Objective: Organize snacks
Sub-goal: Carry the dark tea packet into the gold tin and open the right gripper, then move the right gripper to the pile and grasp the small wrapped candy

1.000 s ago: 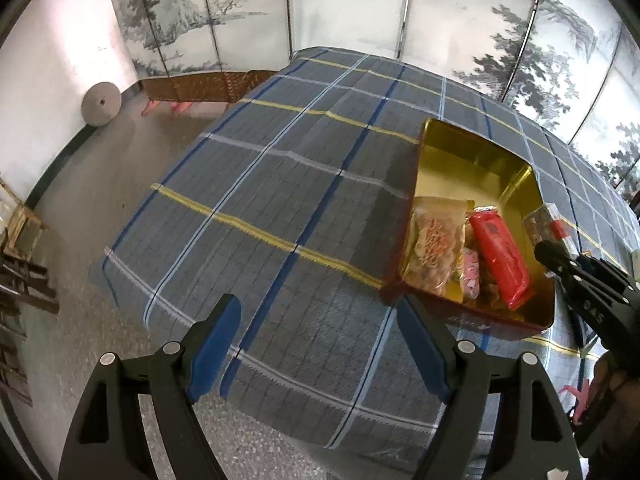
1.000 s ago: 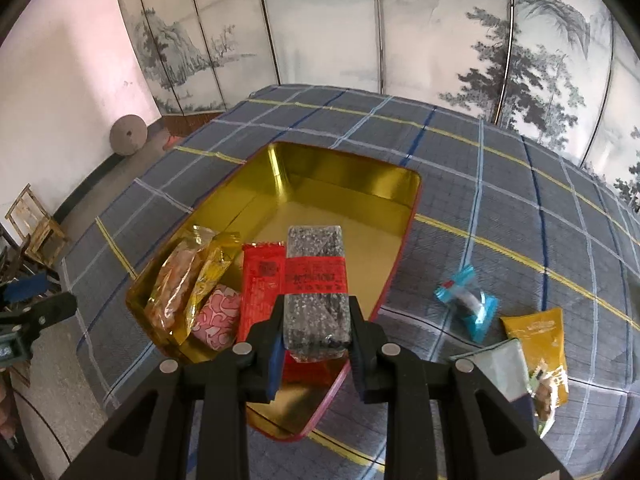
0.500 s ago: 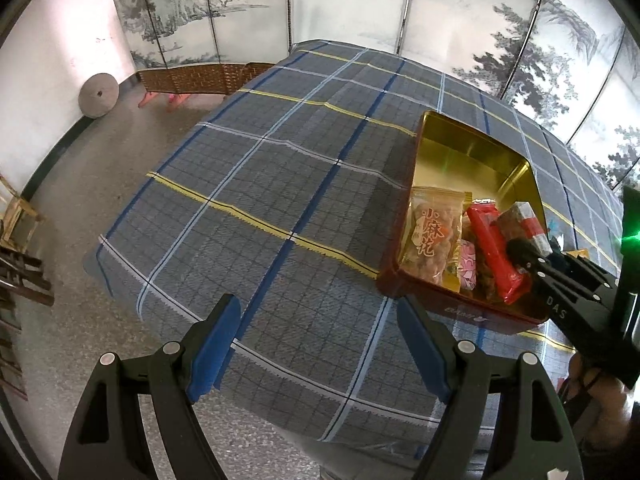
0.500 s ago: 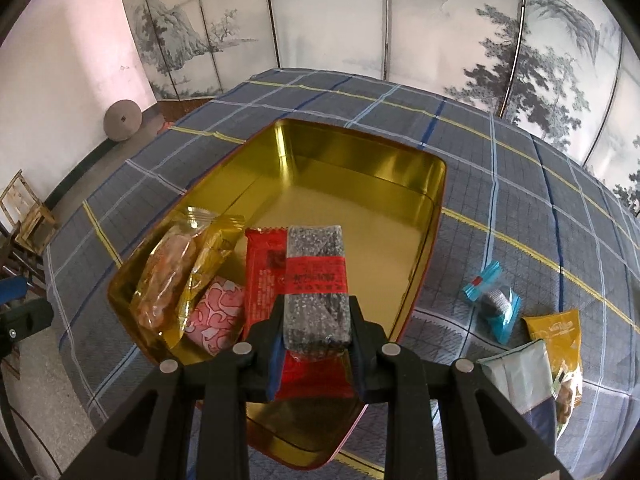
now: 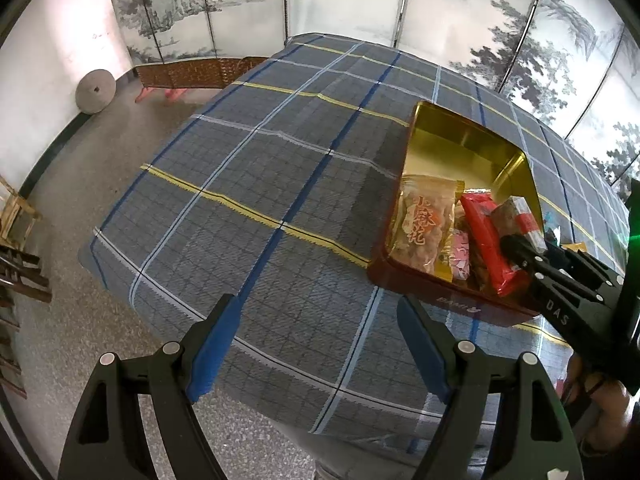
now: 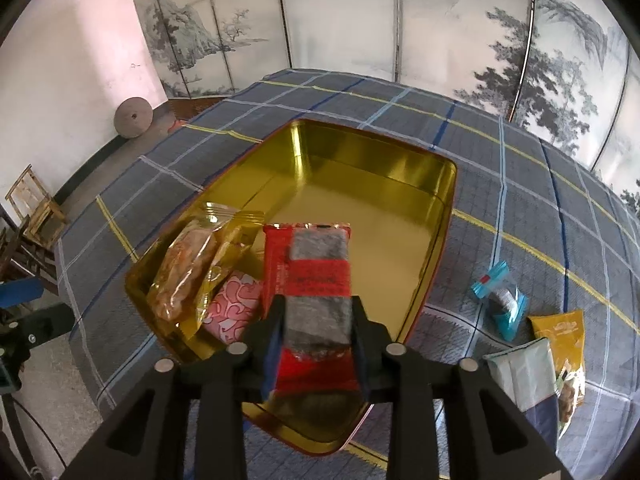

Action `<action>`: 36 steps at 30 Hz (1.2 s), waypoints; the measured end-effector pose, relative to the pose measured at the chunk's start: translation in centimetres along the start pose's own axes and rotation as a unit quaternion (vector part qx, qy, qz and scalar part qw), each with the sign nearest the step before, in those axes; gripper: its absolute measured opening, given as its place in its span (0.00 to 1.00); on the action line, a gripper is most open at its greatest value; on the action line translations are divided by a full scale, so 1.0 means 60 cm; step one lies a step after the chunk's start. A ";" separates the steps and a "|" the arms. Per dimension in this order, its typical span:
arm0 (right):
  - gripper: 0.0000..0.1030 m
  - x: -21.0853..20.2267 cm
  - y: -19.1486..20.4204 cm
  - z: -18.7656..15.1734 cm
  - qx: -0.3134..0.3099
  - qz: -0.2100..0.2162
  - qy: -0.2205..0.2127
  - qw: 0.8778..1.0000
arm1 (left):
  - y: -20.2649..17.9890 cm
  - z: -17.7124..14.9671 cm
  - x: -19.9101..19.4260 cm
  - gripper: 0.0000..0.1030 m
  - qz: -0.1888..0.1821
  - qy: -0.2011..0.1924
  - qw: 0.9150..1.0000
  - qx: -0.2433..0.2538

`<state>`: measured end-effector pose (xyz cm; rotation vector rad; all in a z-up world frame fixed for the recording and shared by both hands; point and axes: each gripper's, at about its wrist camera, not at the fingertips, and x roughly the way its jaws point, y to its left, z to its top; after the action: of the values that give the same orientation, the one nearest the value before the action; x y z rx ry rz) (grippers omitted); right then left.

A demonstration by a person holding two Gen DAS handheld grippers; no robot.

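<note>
Each gripper (image 5: pixel 316 350) is matte black plastic with blue finger pads (image 5: pixel 212 344) and round silver screws (image 5: pixel 171 347)

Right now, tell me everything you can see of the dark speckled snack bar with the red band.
The dark speckled snack bar with the red band is a flat oblong block in clear wrap, its label text too blurred to read. It lies lengthwise over the red foil packet at the near end of the gold rectangular tin, beside the other packets there. The right gripper has the bar's near end between its fingers, and its jaws are opening; whether the pads still press it cannot be told.
</note>
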<state>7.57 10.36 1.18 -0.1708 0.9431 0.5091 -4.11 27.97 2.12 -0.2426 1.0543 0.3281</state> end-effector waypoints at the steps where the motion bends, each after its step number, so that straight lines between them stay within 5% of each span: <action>1: 0.44 -0.003 0.001 0.000 -0.003 0.002 -0.003 1.000 | -0.003 0.000 0.000 0.75 0.000 0.000 1.000 0.001; 18: 0.48 -0.070 -0.057 -0.002 0.017 0.011 -0.045 0.999 | -0.078 0.005 -0.018 0.75 -0.011 -0.006 0.999 0.036; 31: 0.48 -0.111 -0.289 -0.088 0.057 -0.086 -0.035 0.994 | -0.193 0.000 -0.022 0.79 -0.037 -0.005 0.995 0.093; 36: 0.40 -0.113 -0.341 -0.135 0.049 -0.084 -0.008 0.995 | -0.238 -0.005 -0.015 0.79 -0.045 0.001 0.993 0.112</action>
<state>8.39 -12.65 0.29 -0.1555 0.9276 0.3073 0.61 14.54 3.34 -0.0893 1.0692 0.1259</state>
